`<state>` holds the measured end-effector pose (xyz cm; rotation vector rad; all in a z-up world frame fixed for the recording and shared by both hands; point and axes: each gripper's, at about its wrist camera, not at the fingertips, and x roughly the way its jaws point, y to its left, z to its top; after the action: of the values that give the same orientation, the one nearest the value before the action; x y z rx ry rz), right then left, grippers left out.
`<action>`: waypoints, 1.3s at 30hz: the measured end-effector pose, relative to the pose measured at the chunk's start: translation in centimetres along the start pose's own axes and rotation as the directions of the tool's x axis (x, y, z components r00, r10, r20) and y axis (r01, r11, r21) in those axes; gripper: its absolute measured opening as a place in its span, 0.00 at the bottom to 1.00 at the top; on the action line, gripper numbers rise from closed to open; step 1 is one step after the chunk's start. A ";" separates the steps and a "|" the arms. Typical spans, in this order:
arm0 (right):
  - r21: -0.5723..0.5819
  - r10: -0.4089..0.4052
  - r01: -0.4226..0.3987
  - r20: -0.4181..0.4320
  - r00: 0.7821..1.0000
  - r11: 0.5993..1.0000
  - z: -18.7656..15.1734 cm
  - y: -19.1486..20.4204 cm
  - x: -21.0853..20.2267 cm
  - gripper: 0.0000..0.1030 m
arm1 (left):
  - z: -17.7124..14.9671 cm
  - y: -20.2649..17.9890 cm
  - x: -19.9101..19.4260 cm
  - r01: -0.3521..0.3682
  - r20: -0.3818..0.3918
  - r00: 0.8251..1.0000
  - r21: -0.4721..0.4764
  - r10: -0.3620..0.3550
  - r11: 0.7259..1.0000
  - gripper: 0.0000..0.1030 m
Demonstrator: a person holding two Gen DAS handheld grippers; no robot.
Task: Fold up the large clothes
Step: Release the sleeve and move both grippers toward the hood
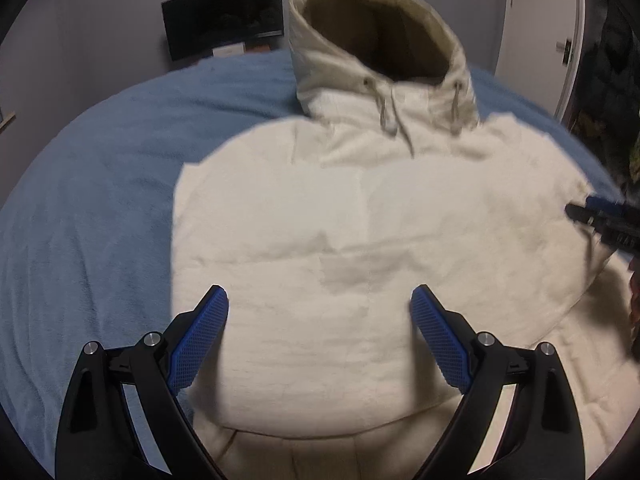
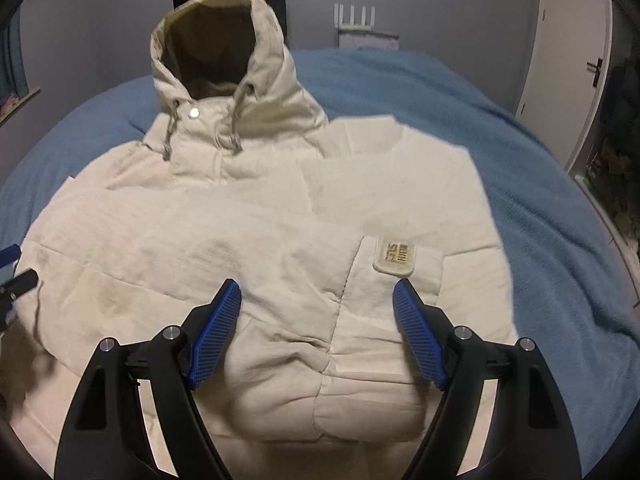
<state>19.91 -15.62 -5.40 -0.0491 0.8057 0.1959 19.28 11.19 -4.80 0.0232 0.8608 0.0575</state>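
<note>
Cream puffer jacket (image 1: 360,240) lies front-up across the bed's blue blanket (image 1: 88,200), hood (image 1: 372,36) propped upright at the far end, dark tan lining showing. Two drawstrings (image 1: 386,116) hang from the collar. Sleeves appear folded in over the body — right wrist view shows a sleeve panel laid across the chest, a rectangular logo patch (image 2: 396,258) on it, snap button (image 2: 195,112) under the hood. Left tongs (image 1: 320,336) hover low over the jacket's lower body, blue pads (image 1: 198,340) spread wide, nothing between them. Right tongs (image 2: 316,332) likewise spread wide above the jacket near the patch, empty; in the left wrist view they show only as a blurred tip (image 1: 600,220) at the jacket's right edge. Left tongs' tip pokes in at the left edge of the right view (image 2: 16,280). Behind the bed: dark monitor (image 1: 224,20) against a grey wall, white door (image 1: 536,36) on the right.
</note>
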 end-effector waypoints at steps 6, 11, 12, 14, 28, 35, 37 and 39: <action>0.004 0.045 -0.045 -0.038 0.998 0.999 -0.9 -0.4 2.6 0.81 | -1.0 0.1 2.0 0.025 -0.064 0.998 0.003 -0.025 1.000 0.89; 0.018 0.081 -0.080 -0.056 0.995 0.997 0.2 -0.9 2.1 0.82 | 2.1 1.1 0.6 0.002 -0.012 1.000 -0.015 -0.002 1.000 0.89; 0.018 0.073 -0.072 -0.036 0.997 0.997 0.6 -1.1 1.9 0.82 | 3.0 1.4 0.6 0.008 0.003 1.000 -0.022 -0.008 1.000 0.89; -0.005 0.042 -0.043 -0.012 0.999 0.999 1.3 -1.2 1.9 0.84 | 5.0 1.8 1.3 0.029 0.005 1.000 -0.039 -0.029 0.999 0.89; -0.148 0.076 -0.078 -0.019 0.997 0.986 4.9 -0.5 1.1 0.94 | 6.2 2.5 4.1 0.044 -0.021 0.999 -0.061 -0.046 0.997 0.90; -0.169 0.051 -0.031 0.110 0.993 0.985 14.0 1.6 2.6 0.94 | 12.7 3.1 3.5 0.025 0.083 0.996 -0.084 -0.018 0.996 0.90; -0.145 0.055 -0.035 0.135 0.989 0.989 17.5 2.7 4.0 0.94 | 15.1 3.6 4.3 0.022 0.096 0.995 -0.113 -0.011 0.993 0.90; -0.128 0.063 -0.046 0.138 0.988 0.991 20.2 3.6 5.5 0.89 | 16.7 4.0 4.9 0.028 0.097 0.995 -0.141 -0.015 0.990 0.90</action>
<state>37.33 -8.85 4.70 -0.1290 0.6530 0.2982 34.96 15.50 2.56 -0.1159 0.7592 0.0966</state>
